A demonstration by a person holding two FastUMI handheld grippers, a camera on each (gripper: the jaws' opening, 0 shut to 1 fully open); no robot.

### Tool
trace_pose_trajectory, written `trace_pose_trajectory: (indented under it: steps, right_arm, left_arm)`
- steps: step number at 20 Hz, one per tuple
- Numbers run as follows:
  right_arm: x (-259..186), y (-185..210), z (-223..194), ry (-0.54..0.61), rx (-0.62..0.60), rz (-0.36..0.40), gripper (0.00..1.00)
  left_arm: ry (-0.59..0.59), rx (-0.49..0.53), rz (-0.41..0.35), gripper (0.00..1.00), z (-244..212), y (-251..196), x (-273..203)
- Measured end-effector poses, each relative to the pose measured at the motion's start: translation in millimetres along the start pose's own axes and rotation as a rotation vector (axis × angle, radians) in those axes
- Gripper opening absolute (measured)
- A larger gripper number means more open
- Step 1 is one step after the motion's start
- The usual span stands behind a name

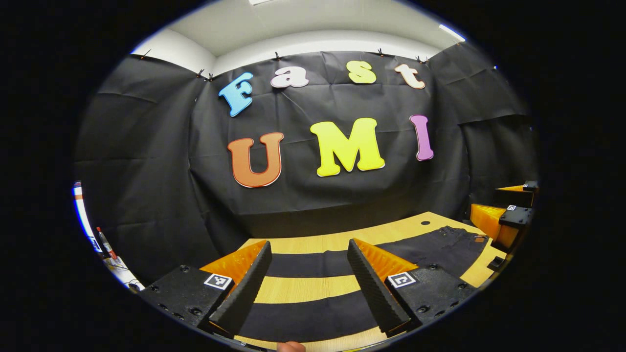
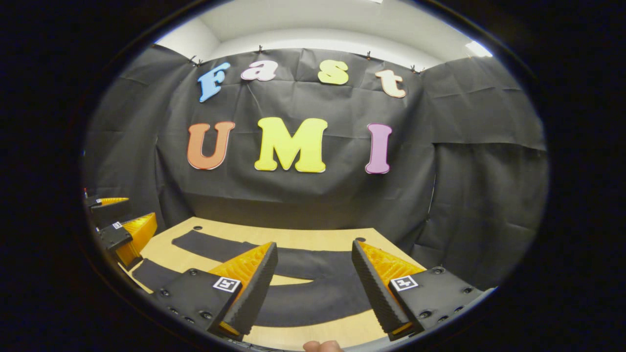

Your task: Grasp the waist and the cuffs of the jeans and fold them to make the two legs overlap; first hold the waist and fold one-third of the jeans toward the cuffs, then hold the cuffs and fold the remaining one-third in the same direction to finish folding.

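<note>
Both grippers' fingers wide apart, empty; jeans flat beyond, untouched.

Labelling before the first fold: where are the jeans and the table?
jeans (image 2: 313,293), right gripper view, on the near leg.
table (image 1: 313,288), left gripper view, on the bare wood between the legs.

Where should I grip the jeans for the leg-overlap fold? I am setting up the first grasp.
Take the jeans at both ends: right gripper on the waist, left gripper on a cuff, from above at the edges. They lie flat on the table, legs spread apart.
</note>
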State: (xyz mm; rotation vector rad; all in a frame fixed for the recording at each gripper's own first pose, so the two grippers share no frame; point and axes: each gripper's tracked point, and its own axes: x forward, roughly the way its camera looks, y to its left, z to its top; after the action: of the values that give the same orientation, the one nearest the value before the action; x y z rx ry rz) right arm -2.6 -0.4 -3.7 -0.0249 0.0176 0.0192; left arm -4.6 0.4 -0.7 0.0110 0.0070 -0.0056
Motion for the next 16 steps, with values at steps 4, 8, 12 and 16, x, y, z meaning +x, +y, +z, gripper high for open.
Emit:
trace_pose_trajectory:
  steps: [4, 8, 12, 16]
  right_arm:
    - [-3, -1, -4, 0.008, -0.007, -0.002, 0.92]
    - [-7, -2, -24, 0.071, -0.028, -0.001, 0.95]
    - [-10, -17, -51, 0.147, -0.056, -0.002, 0.92]
    - [1, -48, -83, 0.268, 0.044, -0.031, 0.95]
  left_arm:
    - [-0.018, -0.024, -0.009, 0.99, 4, 4, -3]
    - [0.087, -0.036, 0.024, 1.0, -33, 16, -9]
    - [0.255, -0.1, 0.099, 0.99, -88, 38, -22]
    - [0.453, -0.253, 0.161, 1.0, -150, 53, -37]
